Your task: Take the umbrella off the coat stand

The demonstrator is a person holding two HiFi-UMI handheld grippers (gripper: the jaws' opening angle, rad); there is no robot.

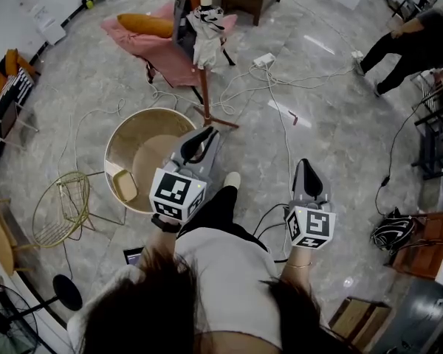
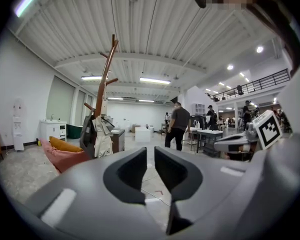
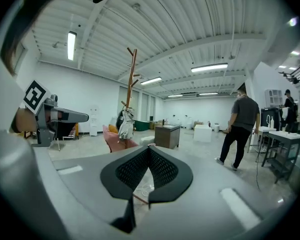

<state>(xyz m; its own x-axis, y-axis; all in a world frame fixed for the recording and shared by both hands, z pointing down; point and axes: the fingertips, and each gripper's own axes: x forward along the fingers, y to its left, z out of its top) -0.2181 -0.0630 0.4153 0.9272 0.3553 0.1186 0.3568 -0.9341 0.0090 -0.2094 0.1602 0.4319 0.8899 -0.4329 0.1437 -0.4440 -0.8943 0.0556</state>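
Looking round the floor, I count two grippers, a left gripper (image 1: 207,133) and a right gripper (image 1: 304,164). There is one coat stand (image 1: 204,87) and one umbrella (image 1: 205,35) on it. I also count one pink beanbag (image 1: 144,50), one orange cushion (image 1: 144,24), one round beige tub chair (image 1: 129,135), one gold wire chair (image 1: 59,209), one white power strip (image 1: 263,60) and one other person (image 1: 410,46) close by

The person holds both grippers out ahead, roughly level. In the head view the left gripper (image 1: 204,135) points toward one o'clock and the right gripper (image 1: 305,167) toward twelve. The left jaws are drawn together with nothing between them. The right jaws meet at the tips, also empty.
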